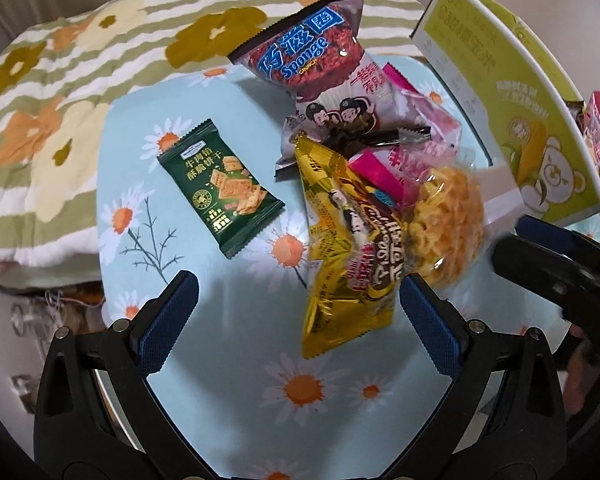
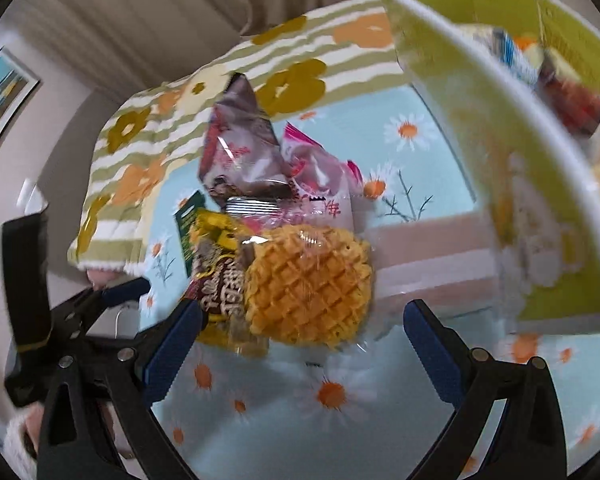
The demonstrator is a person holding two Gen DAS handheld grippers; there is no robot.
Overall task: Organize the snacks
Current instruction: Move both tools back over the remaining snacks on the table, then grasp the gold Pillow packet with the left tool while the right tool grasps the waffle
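Five snack packets are counted on the daisy-print cloth (image 1: 228, 360): one green cracker packet (image 1: 219, 188), one Sponge Crunch bag (image 1: 300, 56), one gold waffle packet (image 1: 352, 248), one cartoon-printed packet (image 1: 340, 116) and one pink packet (image 1: 432, 136). One yellow-green carton (image 1: 512, 92) is counted beside them.

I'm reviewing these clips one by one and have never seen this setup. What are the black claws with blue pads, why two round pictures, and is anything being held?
No robot here: a person holds a two-finger gripper in each hand, with a fisheye camera on each looking along its fingers, hence two round views. The left gripper and right gripper both stand open and hold nothing. On the daisy-print cloth lie snack packets: a green cracker packet alone, and a pile with a gold waffle packet in front and a Sponge bag behind. To the right stands a yellow-green box with some snacks already inside.
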